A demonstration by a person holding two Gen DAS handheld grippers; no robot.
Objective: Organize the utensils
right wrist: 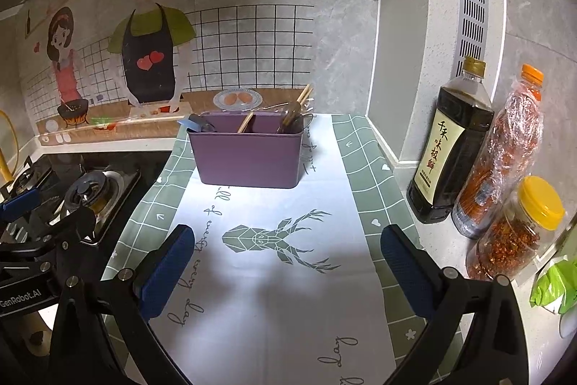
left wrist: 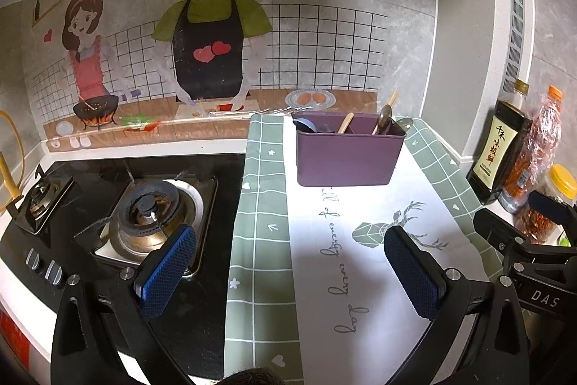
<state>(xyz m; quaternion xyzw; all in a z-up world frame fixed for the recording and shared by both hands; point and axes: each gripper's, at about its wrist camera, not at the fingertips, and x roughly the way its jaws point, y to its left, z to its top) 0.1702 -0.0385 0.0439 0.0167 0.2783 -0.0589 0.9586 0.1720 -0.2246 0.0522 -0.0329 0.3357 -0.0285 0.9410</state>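
A purple utensil caddy stands at the back of the mat against the wall; it also shows in the right wrist view. Chopsticks, spoons and a blue-handled utensil stick out of its compartments. My left gripper is open and empty, hovering over the mat's left edge beside the stove. My right gripper is open and empty above the deer print, in front of the caddy. The right gripper shows at the right edge of the left wrist view.
A green-and-white mat covers the counter. A black gas stove lies to the left. A soy sauce bottle, a chilli-filled bottle and a yellow-lidded jar stand at the right wall. A green bag lies far right.
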